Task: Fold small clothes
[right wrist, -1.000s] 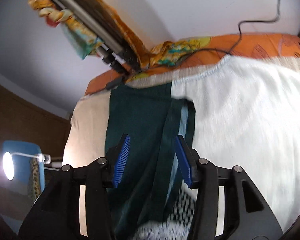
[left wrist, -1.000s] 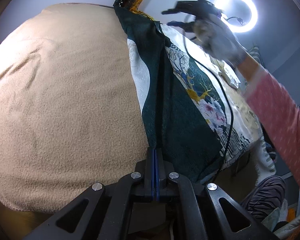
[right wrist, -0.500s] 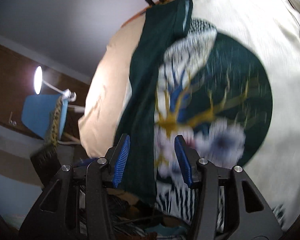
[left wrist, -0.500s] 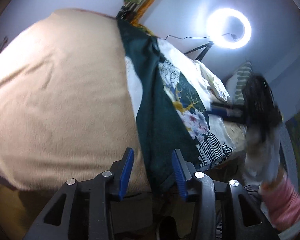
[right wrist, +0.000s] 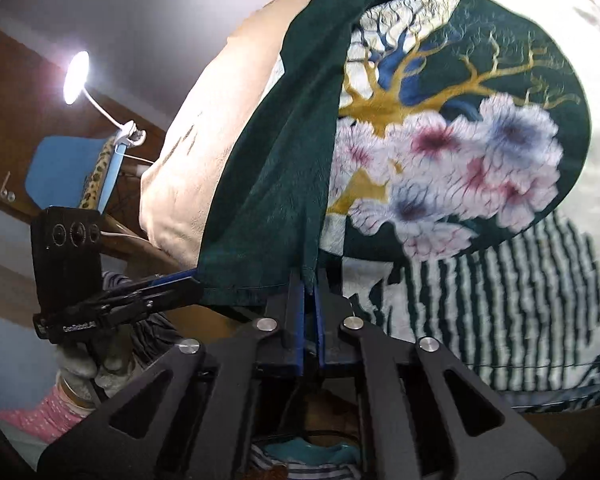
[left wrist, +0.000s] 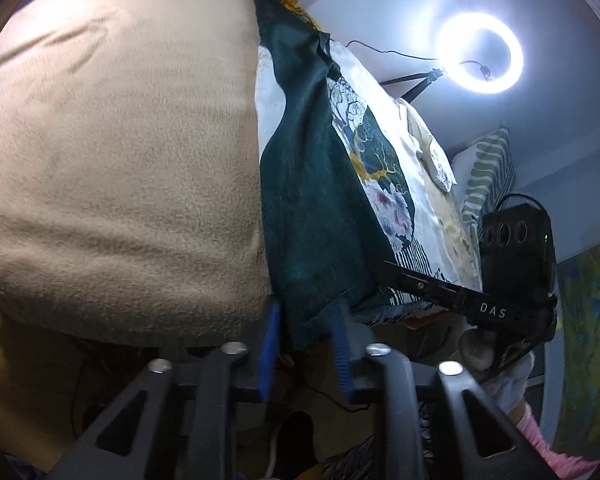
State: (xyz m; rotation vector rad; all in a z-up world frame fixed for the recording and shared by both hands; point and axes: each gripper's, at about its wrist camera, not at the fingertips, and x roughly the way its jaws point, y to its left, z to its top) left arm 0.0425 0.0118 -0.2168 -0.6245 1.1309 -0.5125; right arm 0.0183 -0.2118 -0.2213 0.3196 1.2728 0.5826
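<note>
Nearest in the left wrist view, the left tongs [left wrist: 305, 344] straddled the near hem of the dark green garment [left wrist: 316, 208]. Their jaws had just been closing, but a gap showed between each blue pad [left wrist: 269, 348] and the cloth, so not yet gripping. In the right wrist view, the right tongs [right wrist: 309, 312] were closed, pinching the same hem at a fold further right, the pads pressed together on the cloth.

The garment lay folded into a long strip running from the near edge of the bed to the far edge. It rested on a white bedsheet with a tree-and-flower print [right wrist: 452, 148]; to its left lay a tan fleece blanket [left wrist: 120, 160].

Further right, a gloved hand [left wrist: 478, 350] held the right tongs' handle, with a pink sleeve [left wrist: 540, 440] below it. A striped pillow [left wrist: 486, 172] sat at the far right, with a lit ring light [left wrist: 480, 53] on the wall beyond.
</note>
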